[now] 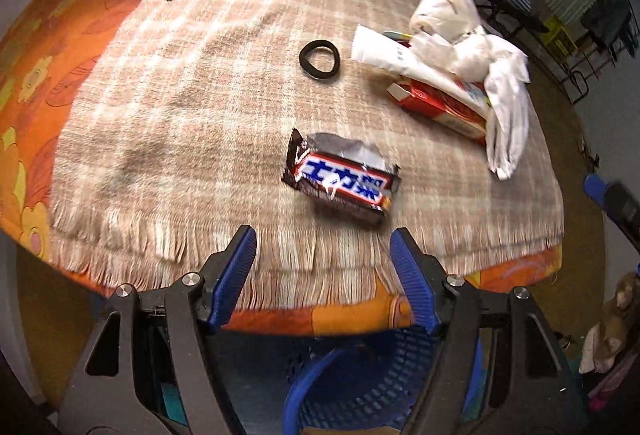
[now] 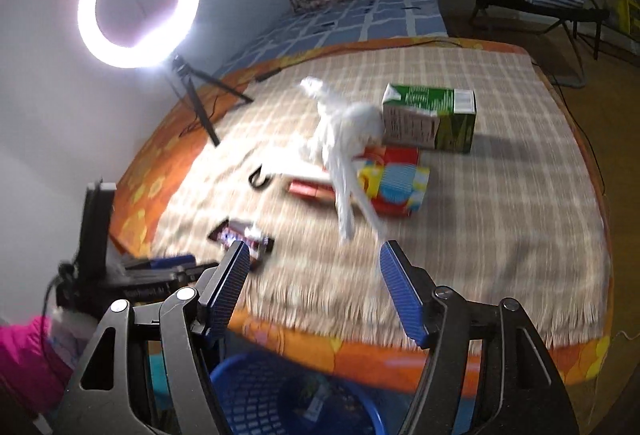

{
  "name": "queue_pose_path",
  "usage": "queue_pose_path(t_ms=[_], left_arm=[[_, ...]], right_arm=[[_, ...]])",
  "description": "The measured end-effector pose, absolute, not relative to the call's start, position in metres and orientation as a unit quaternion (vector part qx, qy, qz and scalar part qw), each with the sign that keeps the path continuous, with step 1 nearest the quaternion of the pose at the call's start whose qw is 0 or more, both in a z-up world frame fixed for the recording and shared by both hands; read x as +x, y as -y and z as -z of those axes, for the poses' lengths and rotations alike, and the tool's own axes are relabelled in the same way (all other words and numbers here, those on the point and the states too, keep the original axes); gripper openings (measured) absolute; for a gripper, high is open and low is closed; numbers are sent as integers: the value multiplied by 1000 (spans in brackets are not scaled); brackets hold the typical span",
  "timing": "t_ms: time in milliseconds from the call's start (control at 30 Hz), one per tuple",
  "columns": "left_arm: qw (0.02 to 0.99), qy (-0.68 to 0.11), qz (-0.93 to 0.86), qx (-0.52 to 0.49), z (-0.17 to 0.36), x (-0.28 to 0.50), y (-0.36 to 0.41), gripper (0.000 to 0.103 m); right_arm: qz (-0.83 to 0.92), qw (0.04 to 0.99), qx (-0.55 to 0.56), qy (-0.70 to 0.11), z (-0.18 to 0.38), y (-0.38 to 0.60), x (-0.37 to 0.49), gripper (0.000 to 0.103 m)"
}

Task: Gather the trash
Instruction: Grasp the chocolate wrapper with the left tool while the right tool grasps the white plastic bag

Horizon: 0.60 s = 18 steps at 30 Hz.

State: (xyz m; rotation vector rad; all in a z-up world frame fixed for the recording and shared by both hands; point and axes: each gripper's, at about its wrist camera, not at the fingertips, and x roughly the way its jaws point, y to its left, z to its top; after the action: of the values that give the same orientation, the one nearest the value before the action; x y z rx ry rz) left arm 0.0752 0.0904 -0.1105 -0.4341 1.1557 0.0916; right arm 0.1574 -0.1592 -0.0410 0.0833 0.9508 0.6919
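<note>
left wrist view: the left gripper [image 1: 323, 247] has its fingers wide open and empty, just near the candy wrapper [image 1: 340, 181] on the blanket [image 1: 180, 107], with the blue basket [image 1: 360, 375] below to catch trash.
right wrist view: the right gripper [image 2: 312, 263] is open and empty too, the white tissue [image 2: 344, 143] beyond it.

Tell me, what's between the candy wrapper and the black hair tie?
Nothing but bare checked blanket. In the left wrist view, the candy wrapper lies nearer the camera, the black hair tie farther back, with only cloth between them.
</note>
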Motion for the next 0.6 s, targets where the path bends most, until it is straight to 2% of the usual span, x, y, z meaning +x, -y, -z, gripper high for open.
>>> queue_pose_path(t_ms=[400, 533, 600], left_arm=[[807, -543, -42, -227, 122, 113, -94, 71], [808, -549, -41, -210, 125, 130, -82, 51], [812, -547, -46, -200, 126, 136, -79, 47]], right_arm=[[-302, 822, 124, -467, 49, 139, 241, 67], [-290, 818, 154, -473, 55, 135, 263, 67], [-286, 813, 172, -478, 61, 133, 275, 67]])
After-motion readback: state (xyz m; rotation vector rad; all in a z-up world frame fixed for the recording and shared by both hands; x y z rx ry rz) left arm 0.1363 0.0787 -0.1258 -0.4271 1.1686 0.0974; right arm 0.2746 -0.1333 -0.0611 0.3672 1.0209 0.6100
